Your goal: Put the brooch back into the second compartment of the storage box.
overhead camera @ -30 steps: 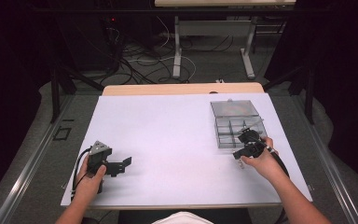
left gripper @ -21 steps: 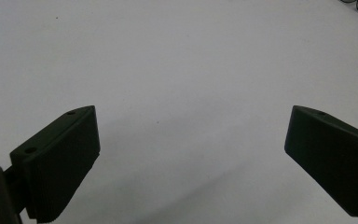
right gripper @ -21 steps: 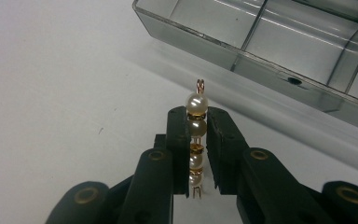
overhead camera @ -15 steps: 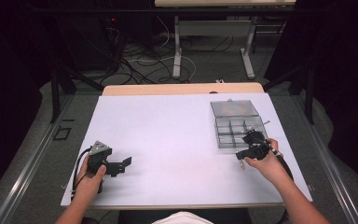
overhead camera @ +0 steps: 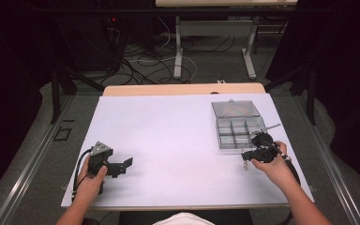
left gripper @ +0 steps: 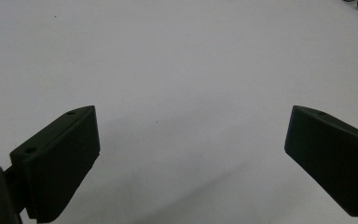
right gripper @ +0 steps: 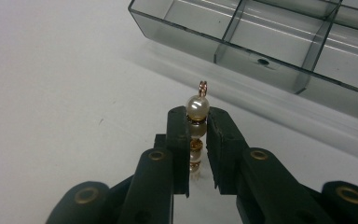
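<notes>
Pearl-and-gold bead charm point(right gripper: 196, 126) clamped upright in my right tool point(right gripper: 196, 140) | beside clear compartment box point(right gripper: 279, 42) | left tool point(left gripper: 191, 154) spread apart over table point(left gripper: 168, 56)

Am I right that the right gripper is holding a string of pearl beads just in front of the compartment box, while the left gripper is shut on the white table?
Not quite: the left gripper is open, its jaws wide apart over the bare white table, as the left gripper view shows. The rest holds: the right gripper clamps the pearl beads just in front of the compartment box.
</notes>
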Tool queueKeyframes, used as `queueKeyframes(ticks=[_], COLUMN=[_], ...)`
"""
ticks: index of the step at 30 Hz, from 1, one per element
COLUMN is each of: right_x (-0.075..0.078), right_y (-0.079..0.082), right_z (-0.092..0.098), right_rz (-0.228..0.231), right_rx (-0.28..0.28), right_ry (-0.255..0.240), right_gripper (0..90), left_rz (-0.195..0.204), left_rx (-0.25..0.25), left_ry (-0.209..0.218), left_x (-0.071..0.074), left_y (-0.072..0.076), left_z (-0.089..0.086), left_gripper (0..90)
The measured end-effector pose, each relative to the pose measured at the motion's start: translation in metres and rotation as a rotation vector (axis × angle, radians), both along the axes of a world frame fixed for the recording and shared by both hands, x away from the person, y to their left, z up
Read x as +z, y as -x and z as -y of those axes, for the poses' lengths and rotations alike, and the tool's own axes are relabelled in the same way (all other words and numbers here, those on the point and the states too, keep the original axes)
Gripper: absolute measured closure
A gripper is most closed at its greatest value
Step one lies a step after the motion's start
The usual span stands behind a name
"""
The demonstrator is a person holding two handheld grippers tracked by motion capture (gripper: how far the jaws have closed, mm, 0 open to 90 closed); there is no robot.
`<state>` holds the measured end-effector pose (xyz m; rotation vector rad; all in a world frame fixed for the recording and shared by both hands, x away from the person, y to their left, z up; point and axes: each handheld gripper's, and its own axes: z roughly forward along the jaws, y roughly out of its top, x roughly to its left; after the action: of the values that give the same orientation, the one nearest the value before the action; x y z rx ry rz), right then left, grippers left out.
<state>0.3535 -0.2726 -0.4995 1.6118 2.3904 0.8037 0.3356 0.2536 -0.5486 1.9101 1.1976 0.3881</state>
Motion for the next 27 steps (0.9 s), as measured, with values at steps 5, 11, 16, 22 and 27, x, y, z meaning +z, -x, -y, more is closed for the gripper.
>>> queueKeyframes(ticks=[5,11,16,22,27], right_x=[0.003,0.005,0.009,0.017,0.024], right_y=[0.002,0.003,0.002,0.001,-0.001], right_z=[0.003,0.005,0.007,0.008,0.008], right_rz=[0.011,0.043,0.05,0.068,0.077], right_rx=[0.007,0.003,0.001,-0.003,0.0], right_ry=[-0.02,-0.034,-0.03,-0.027,-0.021], right_gripper=[80.1,80.2,80.1,80.1,80.1], left_rz=[0.001,-0.004,-0.002,0.001,0.001], left_rx=[0.001,0.0,0.001,0.002,0.001], left_ry=[0.001,-0.002,0.0,0.002,0.002], left_x=[0.0,0.0,0.0,0.0,0.0], left_y=[0.0,0.0,0.0,0.0,0.0], left_z=[0.0,0.0,0.0,0.0,0.0], left_gripper=[3.2,3.1,3.1,3.2,3.1])
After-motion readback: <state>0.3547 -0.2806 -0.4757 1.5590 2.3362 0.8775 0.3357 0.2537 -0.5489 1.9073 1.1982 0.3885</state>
